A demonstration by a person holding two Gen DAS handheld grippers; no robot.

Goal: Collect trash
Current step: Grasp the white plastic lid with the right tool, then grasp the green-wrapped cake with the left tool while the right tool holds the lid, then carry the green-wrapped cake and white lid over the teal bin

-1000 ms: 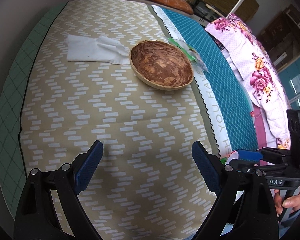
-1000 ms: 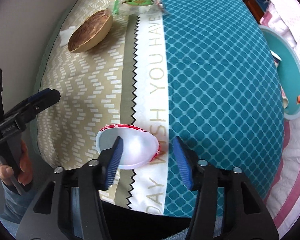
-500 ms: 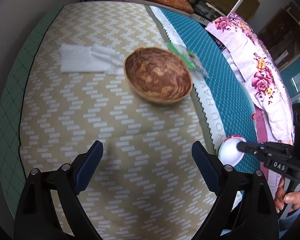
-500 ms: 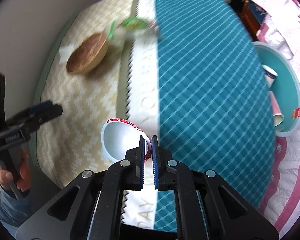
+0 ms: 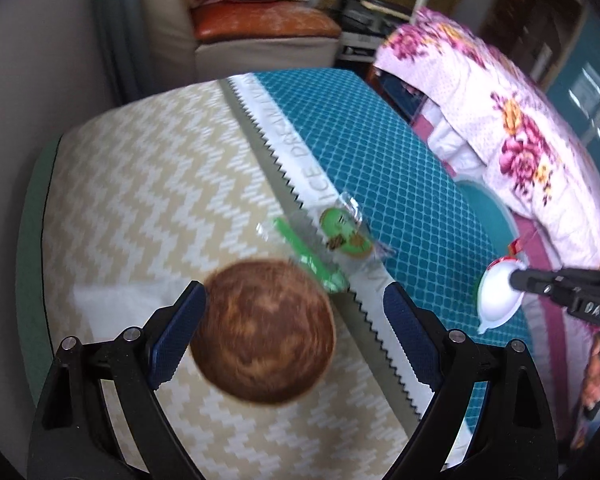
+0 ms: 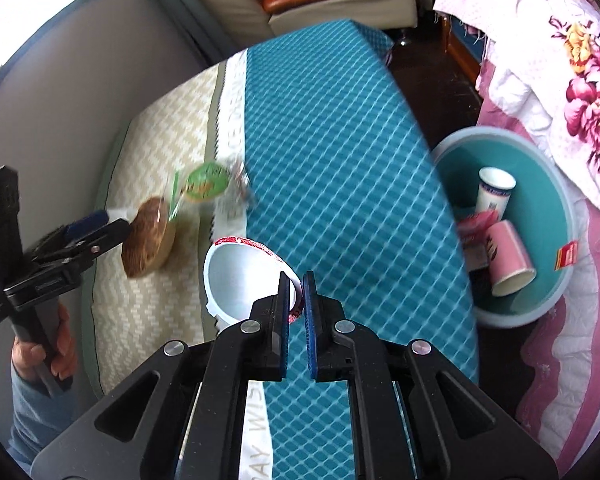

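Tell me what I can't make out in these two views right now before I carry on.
- White tissue: left wrist view, mostly behind the wooden bowl and a left gripper finger.
- Green wrapper: print motion-blurred in both views.
- White cup: rim section hidden between the right gripper fingers.
- Teal bin: contents under the pink cup hidden; near side cut off by the table edge.

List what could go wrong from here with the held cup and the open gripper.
1. The right gripper pinches only the rim of the white cup; it may slip before reaching the teal basin.
2. The open left gripper straddles the wooden bowl, risking grabbing it rather than the green wrapper.
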